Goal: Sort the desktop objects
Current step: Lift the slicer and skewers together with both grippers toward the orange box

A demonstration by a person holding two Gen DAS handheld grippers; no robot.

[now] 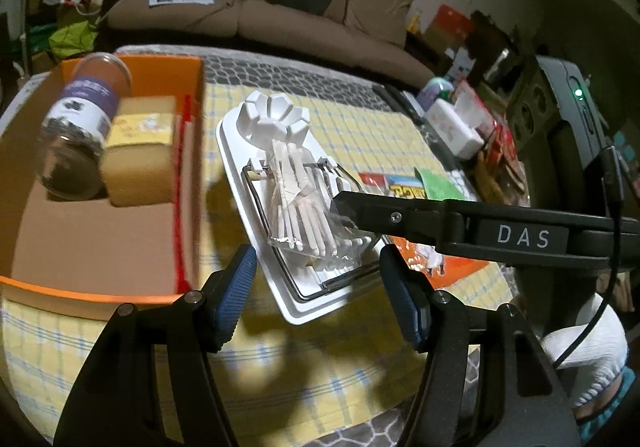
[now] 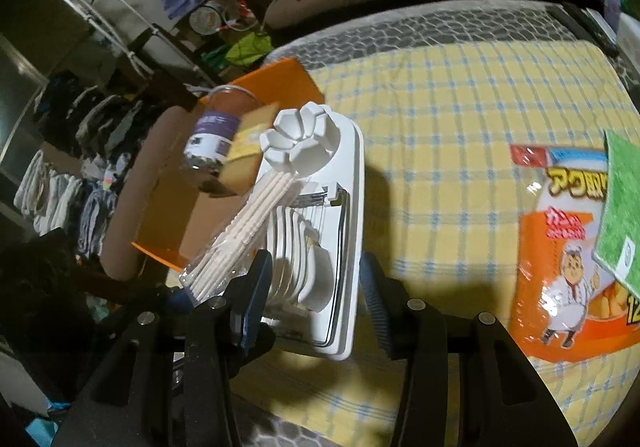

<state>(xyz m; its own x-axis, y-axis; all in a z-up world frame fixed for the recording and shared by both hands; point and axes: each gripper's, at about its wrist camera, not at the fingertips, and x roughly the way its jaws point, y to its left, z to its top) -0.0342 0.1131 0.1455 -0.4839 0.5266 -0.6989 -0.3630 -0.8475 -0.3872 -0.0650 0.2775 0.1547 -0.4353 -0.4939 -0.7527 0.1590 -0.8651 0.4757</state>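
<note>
A white egg slicer (image 1: 276, 135) lies on the yellow checked cloth, also in the right wrist view (image 2: 344, 207). A clear bag of white picks (image 1: 300, 215) lies on it, standing up at the left in the right wrist view (image 2: 240, 231). My left gripper (image 1: 320, 287) is open, just short of the slicer's near end. My right gripper (image 2: 312, 287) is open, its jaws on either side of the slicer's near end. Its arm reaches in from the right in the left wrist view, fingertip (image 1: 348, 203) at the bag.
An orange box (image 1: 120, 295) at the left holds a jar (image 1: 80, 127) and a yellow sponge block (image 1: 140, 155). An orange snack bag (image 2: 568, 255) and a green cloth (image 2: 624, 215) lie to the right. A sofa (image 1: 280, 7) stands behind the table.
</note>
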